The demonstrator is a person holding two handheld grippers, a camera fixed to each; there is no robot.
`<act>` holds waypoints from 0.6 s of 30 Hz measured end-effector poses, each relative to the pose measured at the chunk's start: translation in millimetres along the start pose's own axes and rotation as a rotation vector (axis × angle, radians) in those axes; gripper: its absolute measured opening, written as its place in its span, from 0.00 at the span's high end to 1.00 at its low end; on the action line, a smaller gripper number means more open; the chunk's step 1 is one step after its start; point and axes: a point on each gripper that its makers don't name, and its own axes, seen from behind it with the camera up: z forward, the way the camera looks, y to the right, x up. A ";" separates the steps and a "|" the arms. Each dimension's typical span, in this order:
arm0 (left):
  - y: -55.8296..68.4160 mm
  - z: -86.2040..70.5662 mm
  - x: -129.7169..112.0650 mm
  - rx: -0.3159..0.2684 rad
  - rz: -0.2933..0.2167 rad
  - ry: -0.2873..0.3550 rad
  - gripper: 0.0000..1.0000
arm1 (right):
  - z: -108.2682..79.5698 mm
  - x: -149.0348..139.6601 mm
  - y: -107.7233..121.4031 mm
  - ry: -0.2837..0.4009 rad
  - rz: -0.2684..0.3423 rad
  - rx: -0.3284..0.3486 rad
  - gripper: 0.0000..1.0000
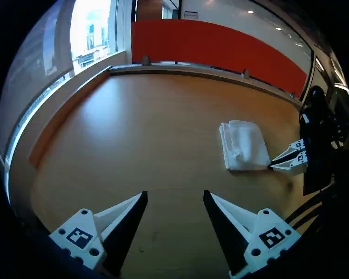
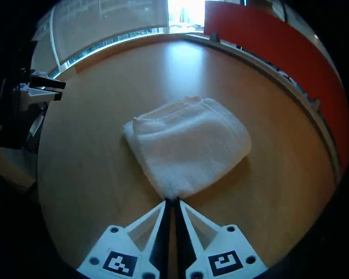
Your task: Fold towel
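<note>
Right gripper point(image 2: 174, 201) nips folded towel point(image 2: 188, 144) corner on wooden table point(image 2: 277, 195); red panel point(image 2: 277, 37) beyond.

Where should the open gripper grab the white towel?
Likely the towel at its layered edge facing the left gripper, coming in low across the table. The stacked folds form a thick lip there, and the right gripper sits at another corner.

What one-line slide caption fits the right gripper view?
Right gripper, closed, tips at the near corner of a folded white towel on a wooden table.
</note>
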 end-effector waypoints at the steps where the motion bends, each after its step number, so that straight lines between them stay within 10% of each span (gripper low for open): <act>1: -0.1 0.2 0.1 0.000 0.000 0.000 0.12 | -0.2 0.6 0.3 0.002 -0.001 -0.001 0.95; 18: 4.5 4.2 10.8 -0.012 0.009 0.013 0.12 | -43.7 72.4 16.7 0.141 -0.074 -0.058 0.96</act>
